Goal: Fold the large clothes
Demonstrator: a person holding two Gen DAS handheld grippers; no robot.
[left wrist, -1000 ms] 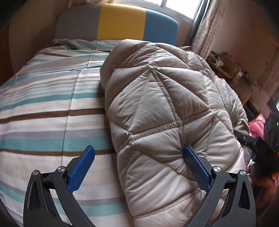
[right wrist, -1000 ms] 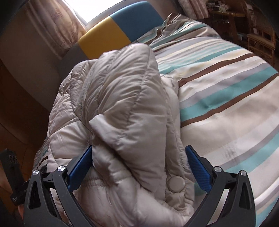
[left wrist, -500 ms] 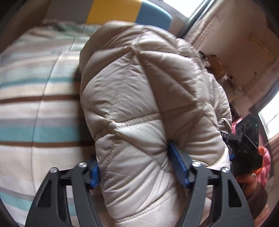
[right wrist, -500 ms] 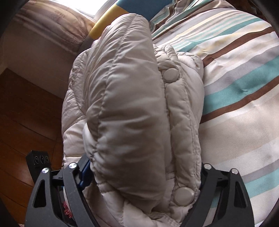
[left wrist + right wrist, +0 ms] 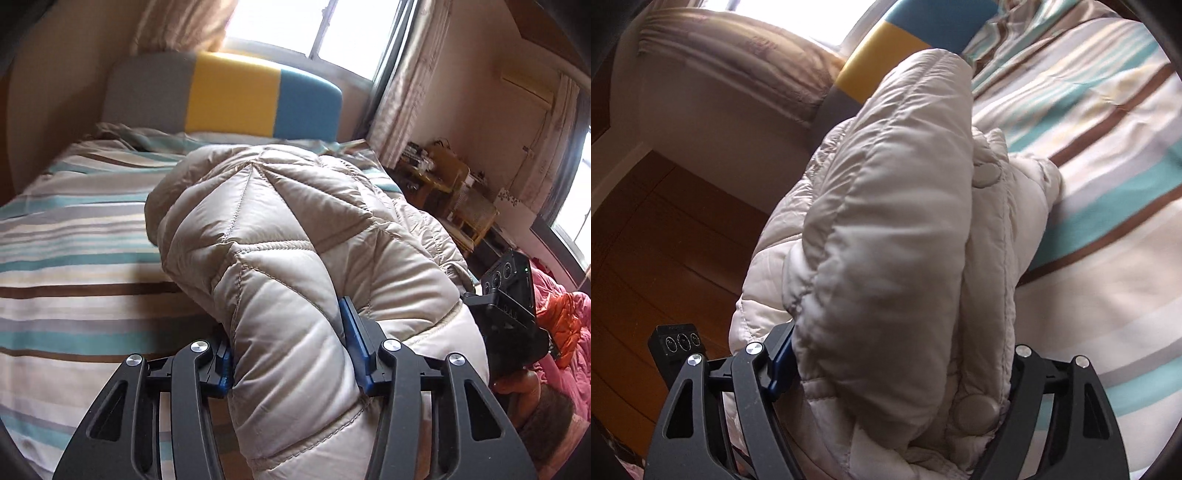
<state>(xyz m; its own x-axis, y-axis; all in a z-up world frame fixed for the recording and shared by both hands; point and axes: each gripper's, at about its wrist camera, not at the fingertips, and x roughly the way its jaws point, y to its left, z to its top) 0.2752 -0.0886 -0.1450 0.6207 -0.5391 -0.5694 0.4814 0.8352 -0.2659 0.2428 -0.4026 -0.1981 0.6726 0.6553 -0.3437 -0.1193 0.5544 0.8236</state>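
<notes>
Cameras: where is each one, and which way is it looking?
Left wrist: sits on the left gripper, looking along its closing fingers, which pinch the puffy jacket, toward the headboard; a hand shows low on the right.
Right wrist: sits on the right gripper, shut on the jacket's button edge, facing the striped bed and floor.
Shared: jacket, bed, headboard.

The right gripper (image 5: pixel 897 373) clamps a thick fold of the beige puffer jacket (image 5: pixel 886 221), beside the striped bed (image 5: pixel 1108 184).
</notes>
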